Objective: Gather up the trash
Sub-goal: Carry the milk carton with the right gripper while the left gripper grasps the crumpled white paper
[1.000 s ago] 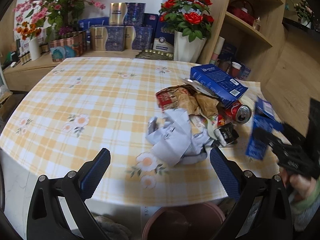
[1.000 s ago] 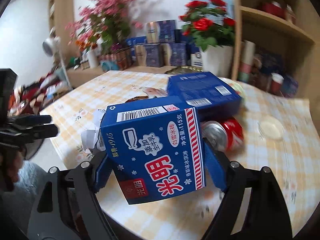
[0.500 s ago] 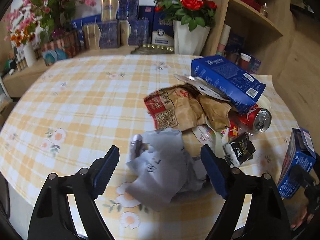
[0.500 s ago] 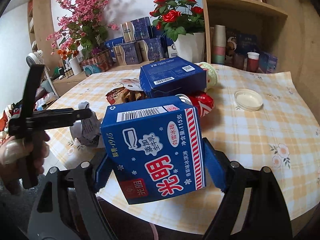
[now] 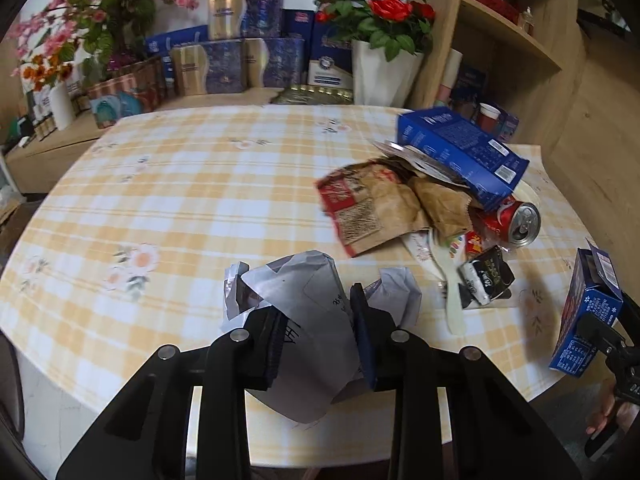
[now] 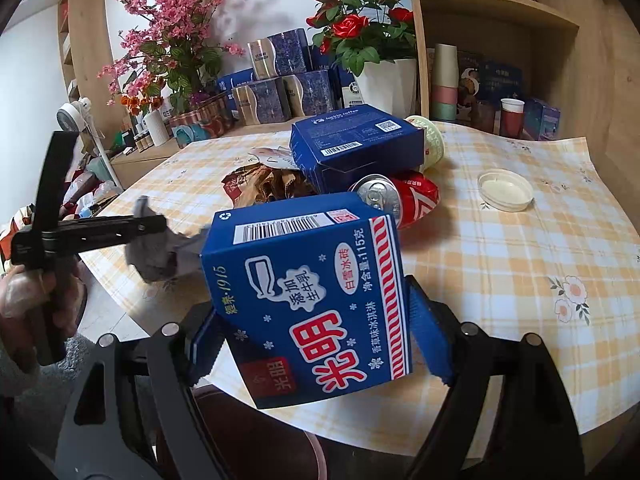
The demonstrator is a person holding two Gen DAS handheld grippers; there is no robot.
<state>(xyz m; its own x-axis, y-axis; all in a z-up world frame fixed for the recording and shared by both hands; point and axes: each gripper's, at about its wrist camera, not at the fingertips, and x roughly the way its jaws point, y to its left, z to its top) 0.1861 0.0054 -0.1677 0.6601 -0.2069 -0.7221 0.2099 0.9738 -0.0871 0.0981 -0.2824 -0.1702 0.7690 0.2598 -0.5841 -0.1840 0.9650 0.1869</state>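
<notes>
My left gripper [image 5: 320,332] is shut on a crumpled grey-white paper [image 5: 316,312] at the table's near edge; it also shows in the right wrist view [image 6: 156,256]. My right gripper [image 6: 308,340] is shut on a blue ice-cream carton [image 6: 312,292], held over the table's front edge; the carton shows at the far right of the left wrist view [image 5: 588,316]. More trash lies on the table: a brown paper bag [image 5: 384,204], a blue box [image 5: 460,152], a red can [image 5: 516,220], a black wrapper [image 5: 486,276] and a white plastic spoon [image 5: 452,296].
The round table has a yellow checked cloth [image 5: 180,184]. A white lid [image 6: 506,190] and a pale cup [image 6: 432,142] lie on it. Flower pots [image 5: 384,72], boxes [image 5: 240,64] and wooden shelves [image 5: 512,40] stand behind. A dark bin rim [image 6: 256,432] shows below the table edge.
My left gripper has moved forward and closed on the crumpled paper. My right gripper has kept its hold on the carton and shifted a little.
</notes>
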